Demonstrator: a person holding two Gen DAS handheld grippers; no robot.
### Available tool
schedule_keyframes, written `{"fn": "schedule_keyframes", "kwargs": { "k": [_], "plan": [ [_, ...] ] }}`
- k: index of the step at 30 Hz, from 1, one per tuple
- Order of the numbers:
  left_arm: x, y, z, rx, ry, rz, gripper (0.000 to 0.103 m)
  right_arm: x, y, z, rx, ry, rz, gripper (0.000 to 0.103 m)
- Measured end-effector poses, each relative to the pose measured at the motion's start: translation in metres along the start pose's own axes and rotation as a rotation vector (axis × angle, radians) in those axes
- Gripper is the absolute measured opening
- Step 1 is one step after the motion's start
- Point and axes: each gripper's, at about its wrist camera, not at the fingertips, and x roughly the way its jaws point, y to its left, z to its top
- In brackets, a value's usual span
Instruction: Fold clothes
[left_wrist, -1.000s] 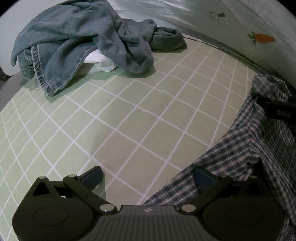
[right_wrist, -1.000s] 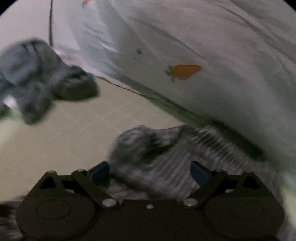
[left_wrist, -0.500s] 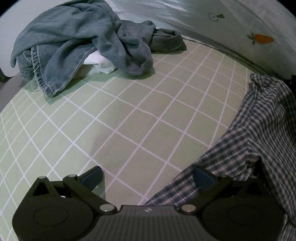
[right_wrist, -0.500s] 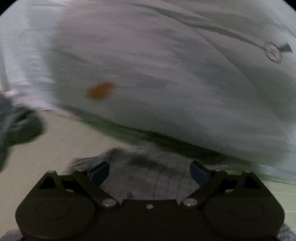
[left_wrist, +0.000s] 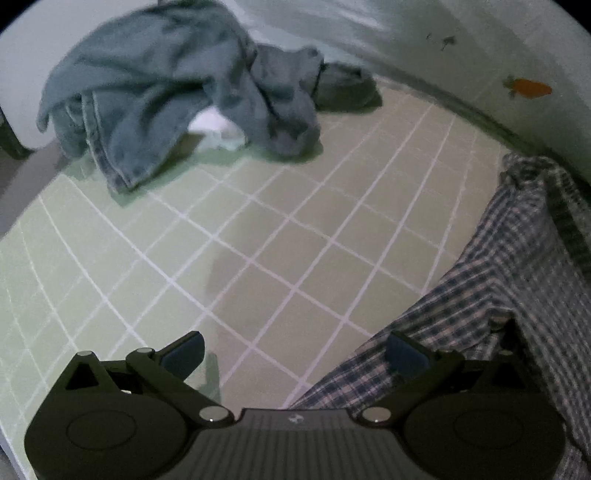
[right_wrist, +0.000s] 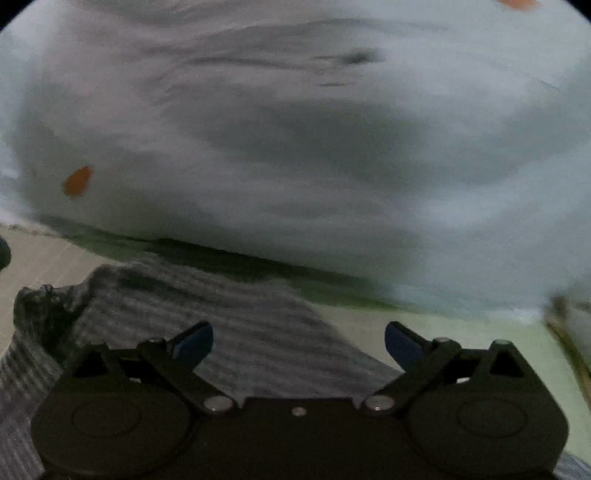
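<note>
A blue-and-white plaid shirt lies spread along the right side of the green checked sheet. My left gripper hovers open over the sheet, its right finger above the shirt's near edge and nothing between the pads. In the blurred right wrist view the plaid shirt lies below and left of my right gripper. Its jaws stand wide apart and grip nothing.
A heap of blue denim clothes with a white garment under it sits at the far left. A pale duvet with carrot prints borders the sheet at the back and fills the right wrist view.
My right gripper has swung to the right and risen; the denim heap has left its view and the duvet fills it. It has also left the left wrist view. The left gripper has hardly moved.
</note>
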Motion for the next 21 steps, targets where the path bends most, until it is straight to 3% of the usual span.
{"fn": "schedule_keyframes", "kwargs": {
  "k": [7,10,14,17,20,21],
  "plan": [
    [-0.061,-0.017,-0.013,0.068,-0.155,-0.088,0.103,-0.078,-0.092,-0.103,0.203,0.165,0.042,0.103],
    [-0.089,-0.029,-0.028,0.111,-0.207,-0.126,0.103,-0.106,-0.105,-0.14,0.271,0.196,0.078,0.103],
    [-0.122,-0.045,-0.056,0.133,-0.235,-0.161,0.103,-0.122,-0.109,-0.162,0.314,0.203,0.119,0.102],
    [-0.138,-0.053,-0.078,0.143,-0.234,-0.188,0.103,-0.124,-0.111,-0.168,0.322,0.206,0.143,0.09],
    [-0.151,-0.056,-0.096,0.162,-0.26,-0.162,0.103,-0.118,-0.114,-0.169,0.337,0.211,0.15,0.077],
    [-0.155,-0.057,-0.1,0.166,-0.269,-0.154,0.103,-0.116,-0.115,-0.17,0.336,0.208,0.152,0.067]
  ]
}}
